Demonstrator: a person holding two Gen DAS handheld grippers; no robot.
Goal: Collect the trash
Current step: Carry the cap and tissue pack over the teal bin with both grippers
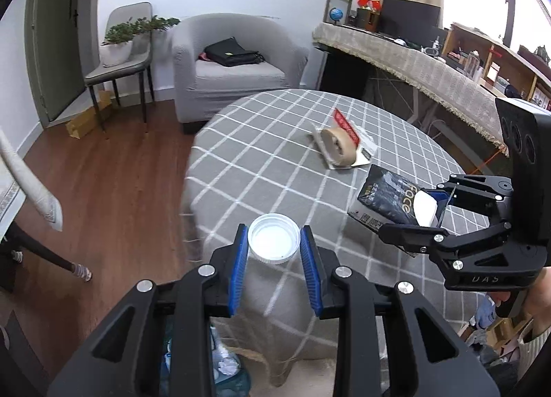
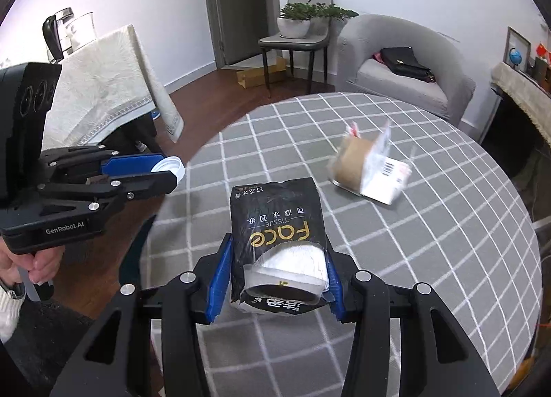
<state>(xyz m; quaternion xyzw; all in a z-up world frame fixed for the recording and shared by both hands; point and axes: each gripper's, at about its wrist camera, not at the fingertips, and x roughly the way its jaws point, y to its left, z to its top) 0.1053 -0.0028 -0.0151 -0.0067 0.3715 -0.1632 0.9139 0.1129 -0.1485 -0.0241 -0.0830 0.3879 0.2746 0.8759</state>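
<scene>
My left gripper (image 1: 273, 242) is shut on a white plastic lid (image 1: 273, 238), held at the near left edge of the round table (image 1: 261, 162) with its grey checked cloth. The lid also shows in the right wrist view (image 2: 170, 166), in the left gripper (image 2: 165, 173). My right gripper (image 2: 275, 280) is shut on a black tissue pack (image 2: 279, 224) with white tissue showing, held above the table (image 2: 430, 224). The pack shows in the left wrist view (image 1: 389, 197), in the right gripper (image 1: 427, 211). A roll of brown tape on torn packaging (image 1: 339, 149) (image 2: 358, 164) lies on the table.
A bin with crumpled trash (image 1: 224, 366) stands on the floor below my left gripper. A grey armchair (image 1: 234, 66) with a black bag, a chair with a potted plant (image 1: 120, 42), and a cloth-covered desk (image 1: 413, 62) surround the table. Another covered table (image 2: 103, 93) stands left.
</scene>
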